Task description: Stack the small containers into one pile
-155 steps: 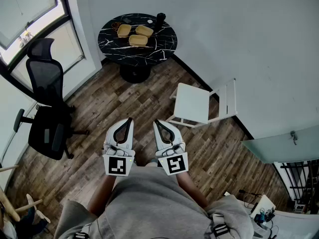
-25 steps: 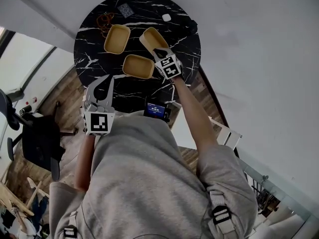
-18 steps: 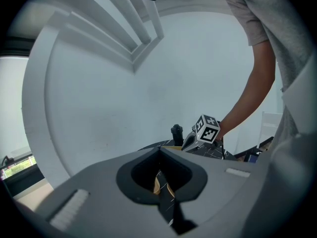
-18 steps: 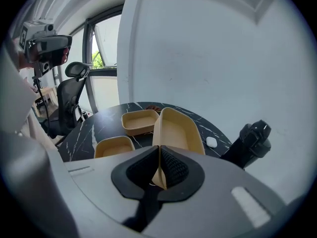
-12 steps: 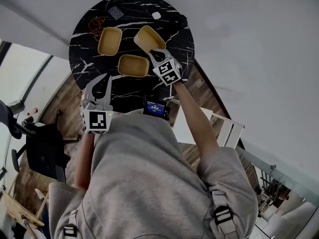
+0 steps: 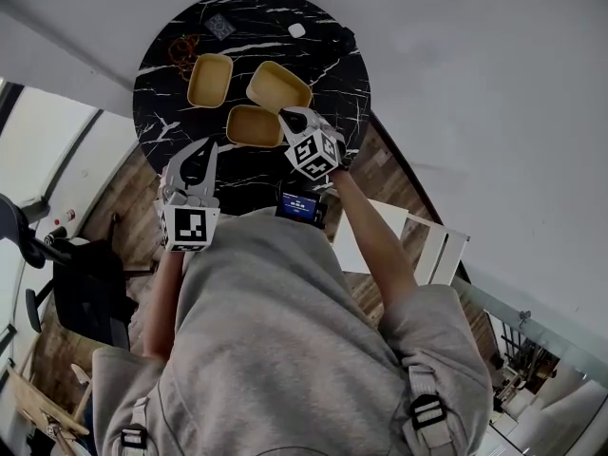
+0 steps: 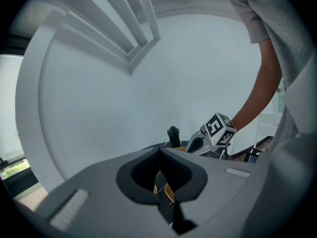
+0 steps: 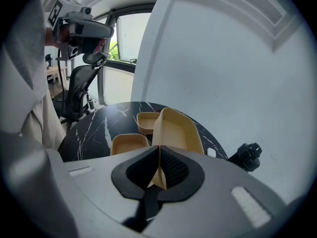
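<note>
Right gripper view: tan rounded-rectangular container (image 8: 181,128), tilted

The right gripper (image 6: 290,114) stands over the table (image 6: 161,112) with the near rim of one container (image 6: 278,86) between its jaws; that container reaches ahead of it, tilted. Just left of the gripper a second container (image 6: 254,125) lies on the table, and a third container (image 6: 210,80) lies beyond that, farther left. Ahead to its right sit a small piece (image 6: 297,30) and an upright object (image 8: 246,156). The left gripper (image 6: 207,146) is well to its left, at the table's near edge.
</note>
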Action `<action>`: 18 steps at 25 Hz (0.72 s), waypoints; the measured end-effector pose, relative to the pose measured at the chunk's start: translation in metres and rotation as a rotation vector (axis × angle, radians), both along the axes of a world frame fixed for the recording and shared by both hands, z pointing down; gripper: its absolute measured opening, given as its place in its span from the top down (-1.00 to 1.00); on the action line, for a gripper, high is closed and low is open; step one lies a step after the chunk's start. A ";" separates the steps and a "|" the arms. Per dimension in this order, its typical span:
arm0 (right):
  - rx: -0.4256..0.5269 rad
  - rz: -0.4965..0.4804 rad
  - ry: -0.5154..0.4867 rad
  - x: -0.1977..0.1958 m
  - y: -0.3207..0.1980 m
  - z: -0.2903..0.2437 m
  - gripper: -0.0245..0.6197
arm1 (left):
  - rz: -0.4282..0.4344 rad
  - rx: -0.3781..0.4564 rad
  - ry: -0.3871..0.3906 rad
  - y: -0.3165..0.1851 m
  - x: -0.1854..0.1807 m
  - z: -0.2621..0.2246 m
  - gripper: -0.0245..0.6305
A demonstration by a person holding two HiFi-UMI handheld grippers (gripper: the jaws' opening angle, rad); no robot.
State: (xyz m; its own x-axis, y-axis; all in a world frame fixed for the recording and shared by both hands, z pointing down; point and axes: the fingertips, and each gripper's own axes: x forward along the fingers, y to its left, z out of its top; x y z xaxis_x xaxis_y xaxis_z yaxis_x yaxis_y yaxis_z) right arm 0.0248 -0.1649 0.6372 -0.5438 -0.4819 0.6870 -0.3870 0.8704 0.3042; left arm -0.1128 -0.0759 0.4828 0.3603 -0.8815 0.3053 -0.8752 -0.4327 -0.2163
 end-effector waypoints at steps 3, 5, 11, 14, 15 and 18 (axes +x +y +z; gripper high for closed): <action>-0.007 -0.046 0.028 -0.008 0.013 0.007 0.85 | 0.005 -0.002 0.004 -0.001 0.001 0.002 0.93; -0.010 -0.088 0.062 -0.013 0.022 0.015 0.85 | 0.005 -0.002 0.006 -0.002 0.001 0.002 0.93; -0.013 -0.202 0.139 -0.024 0.047 0.033 0.85 | 0.000 -0.014 0.004 -0.003 -0.004 0.008 0.93; -0.041 -0.226 0.178 -0.024 0.058 0.045 0.85 | -0.003 -0.020 0.006 -0.002 -0.005 0.011 0.93; -0.050 -0.234 0.185 -0.024 0.061 0.047 0.85 | -0.003 -0.023 0.007 -0.001 -0.005 0.011 0.93; -0.076 -0.250 0.196 -0.025 0.069 0.053 0.85 | 0.000 -0.029 0.005 0.000 -0.005 0.013 0.93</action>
